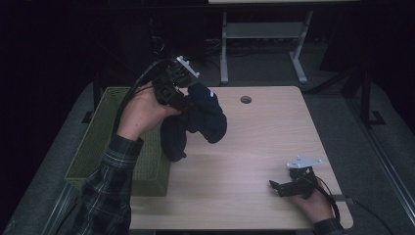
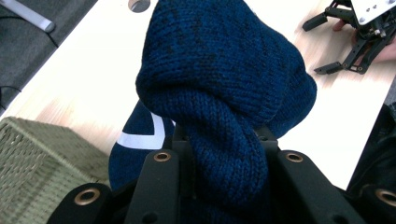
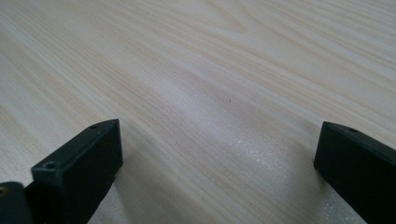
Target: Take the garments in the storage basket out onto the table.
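Note:
A dark blue knitted garment point(image 1: 200, 120) with a white mark hangs bunched from my left gripper point(image 1: 183, 100), held above the table's left part beside the green basket point(image 1: 98, 142). In the left gripper view the blue knit point(image 2: 219, 84) is pinched between both black jaws, and the left gripper point(image 2: 219, 154) is shut on it. My right gripper point(image 1: 276, 187) rests on the table near the front right corner, its jaws spread wide. The right gripper view has bare wood between the two fingertips point(image 3: 88, 158) of the right gripper point(image 3: 219, 163).
A wooden table point(image 1: 264, 142) with a round cable hole point(image 1: 245, 99) at the back. The green woven basket stands against the table's left edge. A white desk frame point(image 1: 264, 34) stands on the dark floor behind.

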Motion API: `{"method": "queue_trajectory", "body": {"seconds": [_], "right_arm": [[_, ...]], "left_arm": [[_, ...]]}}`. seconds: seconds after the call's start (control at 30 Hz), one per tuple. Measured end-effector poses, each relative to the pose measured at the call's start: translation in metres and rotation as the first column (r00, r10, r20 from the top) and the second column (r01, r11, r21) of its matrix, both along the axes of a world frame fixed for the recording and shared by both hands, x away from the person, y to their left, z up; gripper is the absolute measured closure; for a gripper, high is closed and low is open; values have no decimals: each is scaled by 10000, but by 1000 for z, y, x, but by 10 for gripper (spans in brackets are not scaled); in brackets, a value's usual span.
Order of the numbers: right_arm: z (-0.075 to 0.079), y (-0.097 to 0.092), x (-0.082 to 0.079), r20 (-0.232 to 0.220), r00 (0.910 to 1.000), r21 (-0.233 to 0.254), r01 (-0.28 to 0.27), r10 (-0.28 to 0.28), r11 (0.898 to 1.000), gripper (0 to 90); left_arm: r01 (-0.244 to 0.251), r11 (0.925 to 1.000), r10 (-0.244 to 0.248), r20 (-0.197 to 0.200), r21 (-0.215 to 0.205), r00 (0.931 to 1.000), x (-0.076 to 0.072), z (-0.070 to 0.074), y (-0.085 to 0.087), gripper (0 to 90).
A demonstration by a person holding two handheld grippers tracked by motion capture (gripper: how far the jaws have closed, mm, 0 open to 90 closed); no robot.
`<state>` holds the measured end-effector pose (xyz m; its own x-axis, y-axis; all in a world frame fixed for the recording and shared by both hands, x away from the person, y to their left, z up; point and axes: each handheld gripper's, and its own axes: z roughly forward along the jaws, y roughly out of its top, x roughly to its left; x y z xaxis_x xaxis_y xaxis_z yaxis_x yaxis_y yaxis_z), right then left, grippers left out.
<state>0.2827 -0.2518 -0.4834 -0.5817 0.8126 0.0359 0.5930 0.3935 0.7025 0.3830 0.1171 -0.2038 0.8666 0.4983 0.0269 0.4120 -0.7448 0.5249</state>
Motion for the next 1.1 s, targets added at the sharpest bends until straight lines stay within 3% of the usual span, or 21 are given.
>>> {"method": "queue_trajectory", "body": {"seconds": [0.17, 0.57, 0.73, 1.1], "right_arm": [[0, 0, 0, 0, 10000, 4, 0, 0, 10000, 7], [0, 0, 0, -16, 10000, 2, 4, -4, 10000, 7], [0, 0, 0, -28, 10000, 8, 10, -10, 10000, 7], [0, 0, 0, -27, 10000, 11, 11, -11, 10000, 7]], "left_arm": [[61, 9998, -64, -114, -199, 9999, -1, -10, -9, 708], [381, 9988, -391, -337, -310, 9987, -3, -53, -43, 704], [379, 9979, -396, -306, -522, 9987, -5, -70, -55, 704], [377, 9977, -394, -306, -559, 9988, -7, -104, -82, 695]]}}
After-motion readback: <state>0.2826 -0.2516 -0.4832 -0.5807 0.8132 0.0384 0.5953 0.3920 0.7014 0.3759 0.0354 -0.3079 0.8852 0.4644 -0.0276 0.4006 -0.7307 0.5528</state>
